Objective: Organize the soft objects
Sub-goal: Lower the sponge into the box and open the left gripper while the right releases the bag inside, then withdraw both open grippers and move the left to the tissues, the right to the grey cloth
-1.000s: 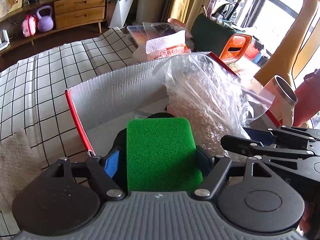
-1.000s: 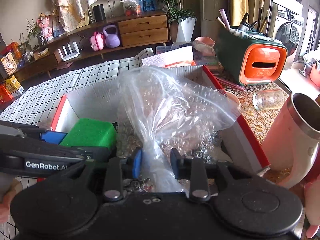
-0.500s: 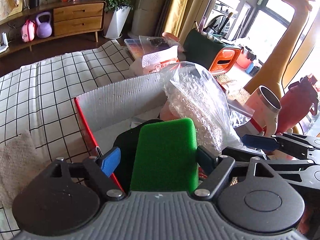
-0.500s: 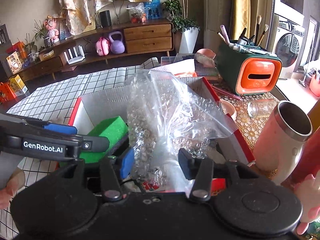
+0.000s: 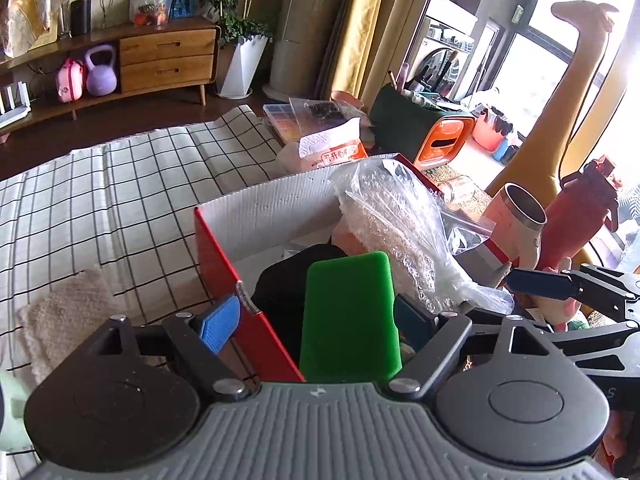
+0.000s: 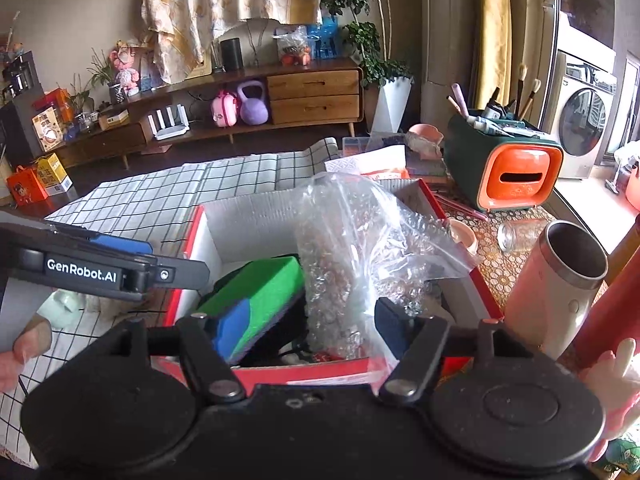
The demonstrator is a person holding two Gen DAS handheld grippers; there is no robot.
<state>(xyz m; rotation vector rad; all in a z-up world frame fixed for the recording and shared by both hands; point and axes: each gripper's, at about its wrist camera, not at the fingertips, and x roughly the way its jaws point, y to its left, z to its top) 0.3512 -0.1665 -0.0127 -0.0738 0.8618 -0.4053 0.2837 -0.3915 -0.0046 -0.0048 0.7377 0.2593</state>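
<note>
Left wrist view: left gripper (image 5: 316,320) hangs over the near edge of the red box (image 5: 240,292), jaws spread wide, gripping nothing.
Green sponge (image 5: 348,312): standing on end inside the box, right between those jaws, but the pads look clear of it, so it's let go.
Bag of bubble wrap (image 5: 392,232): also in the box, just right of the sponge, poking up above the rim.
Right gripper (image 6: 308,324): jaws have just been opening, the bag (image 6: 344,248) sits in the gap with neither pad pressing it, so released too.
Box from the right wrist view: sponge (image 6: 264,292) leans on the left half, bag on the right half, touching each other.
Fuzzy beige cloth (image 5: 64,320): outside the box, lying on the checked tablecloth (image 5: 120,184) to its left.
Steel-lined mug (image 6: 560,280): standing on the table just right of the box.
</note>
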